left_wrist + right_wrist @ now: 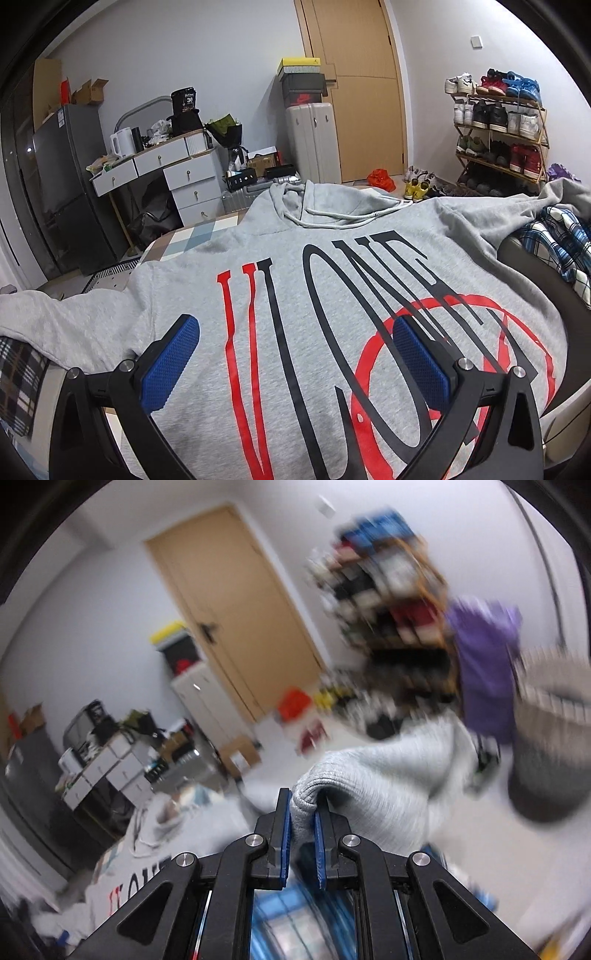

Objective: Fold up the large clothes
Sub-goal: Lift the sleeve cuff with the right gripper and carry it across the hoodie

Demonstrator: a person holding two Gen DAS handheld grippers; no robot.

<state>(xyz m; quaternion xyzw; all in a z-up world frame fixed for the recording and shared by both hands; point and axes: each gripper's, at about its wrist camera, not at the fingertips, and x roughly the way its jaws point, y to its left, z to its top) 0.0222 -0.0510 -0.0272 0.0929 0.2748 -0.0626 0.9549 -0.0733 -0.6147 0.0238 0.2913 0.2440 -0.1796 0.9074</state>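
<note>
Blue pads of the left claw (295,365) stand wide apart, released, just above the printed chest of the grey hoodie (332,280), which lies spread flat, hood on the far side. Right of the chest, the right claw (303,814) is clenched on the ribbed sleeve cuff (314,786), lifted. I judge folding has only begun; sleeves and body remain unfolded.

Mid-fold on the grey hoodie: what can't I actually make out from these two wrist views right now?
- Hoodie hem: left wrist view, cut off by the bottom edge and the open left gripper.
- Its sleeve end: right wrist view, motion blur; the right gripper is shut on a fold, but which part is unclear.
- Shoe rack: right wrist view, smeared.
- Surface beneath: both views, covered by the hoodie.
</note>
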